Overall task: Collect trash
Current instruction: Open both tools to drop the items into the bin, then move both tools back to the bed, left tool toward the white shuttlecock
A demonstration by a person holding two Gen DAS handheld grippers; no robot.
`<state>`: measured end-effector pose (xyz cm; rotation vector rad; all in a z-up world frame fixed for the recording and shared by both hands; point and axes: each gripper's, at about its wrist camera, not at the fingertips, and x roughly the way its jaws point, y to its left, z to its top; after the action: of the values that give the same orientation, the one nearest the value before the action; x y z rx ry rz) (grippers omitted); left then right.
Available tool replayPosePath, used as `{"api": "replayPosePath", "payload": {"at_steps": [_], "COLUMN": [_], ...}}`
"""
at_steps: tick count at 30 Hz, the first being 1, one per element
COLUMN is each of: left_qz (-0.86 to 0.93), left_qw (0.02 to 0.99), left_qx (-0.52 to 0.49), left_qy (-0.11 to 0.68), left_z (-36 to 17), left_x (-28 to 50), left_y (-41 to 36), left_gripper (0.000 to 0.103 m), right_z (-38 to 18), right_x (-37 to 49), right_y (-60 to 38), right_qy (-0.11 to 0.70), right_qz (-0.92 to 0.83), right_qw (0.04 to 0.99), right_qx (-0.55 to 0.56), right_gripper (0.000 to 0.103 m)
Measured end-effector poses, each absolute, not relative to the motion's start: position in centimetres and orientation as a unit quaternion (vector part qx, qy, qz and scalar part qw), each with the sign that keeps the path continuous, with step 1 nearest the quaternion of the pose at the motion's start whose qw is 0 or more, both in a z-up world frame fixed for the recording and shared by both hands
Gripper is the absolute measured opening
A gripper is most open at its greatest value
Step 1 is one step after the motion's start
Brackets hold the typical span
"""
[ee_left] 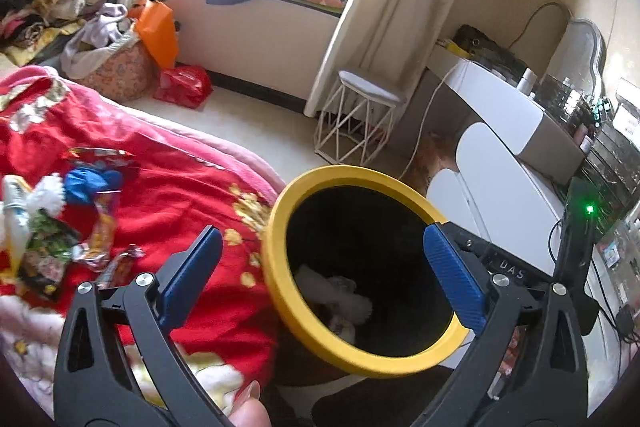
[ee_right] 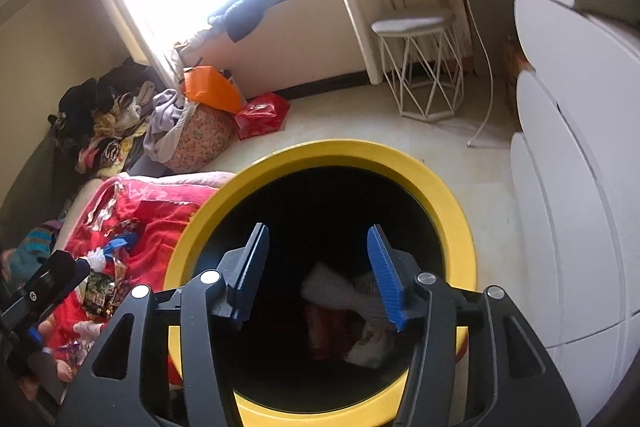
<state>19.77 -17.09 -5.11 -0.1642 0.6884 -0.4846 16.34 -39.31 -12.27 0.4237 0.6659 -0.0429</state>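
Spreading across the left of both views, a red blanket point(ee_left: 168, 187) with gold flower prints covers the bed, and a loose heap of trash point(ee_left: 60, 227) lies on it: crinkled snack wrappers, a blue scrap, a white fluffy wad and a pale tube-like pack, all bunched together well left of the bin. White drawer fronts point(ee_right: 568, 187) with rounded edges fill the right of the right wrist view, and the same white furniture runs up the right of the left wrist view beside a cluttered desk top. Just beside the bed's edge stands the bin point(ee_left: 276, 267), dark inside with a broad yellow rim; at its bottom sit pale crumpled pieces and something red, already dropped in. Farther back a white wire-frame stool point(ee_left: 360, 115) stands on the pale floor near a cream curtain, with an orange bag point(ee_left: 156, 31) and a red bag point(ee_left: 184, 85) by a patterned basket heaped with clothes under the bright window.

The left gripper point(ee_left: 320, 279) is released, its blue pads spread wide, one over the blanket and the other over the bin's far rim, nothing between them. A fingertip of the person shows at the bottom edge of that view. The right gripper point(ee_right: 316, 275) hangs right above the bin's mouth, also released and empty, its pads apart and framing the rubbish at the bottom
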Motion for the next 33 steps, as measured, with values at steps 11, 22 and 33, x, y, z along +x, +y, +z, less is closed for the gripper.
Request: {"api": "replayPosePath", "payload": {"at_steps": [11,22,33], "left_qz": [-0.188,-0.15,-0.116], "left_qw": [0.934,0.948,0.955], "left_qx": [-0.075,-0.075,-0.091], "left_qy": [0.294,0.269,0.255], "left_z": [-2.9,-1.6,-0.7], "left_x": [17.3,15.8,14.7], "left_y": [-12.6,-9.2,-5.4], "left_gripper": [0.092,0.092,0.092], "right_z": [-9.3,-7.5,-6.2], "right_x": [15.5,14.4,13.1], "right_y": [-35.4,-31.1,-26.2], "right_qy": [0.293,0.277,0.261], "right_qz": [0.017,0.056,0.107], "right_qw": [0.942,0.951,0.955], "right_qx": [0.164,0.127,0.089], "right_gripper": [0.059,0.065,0.069]}}
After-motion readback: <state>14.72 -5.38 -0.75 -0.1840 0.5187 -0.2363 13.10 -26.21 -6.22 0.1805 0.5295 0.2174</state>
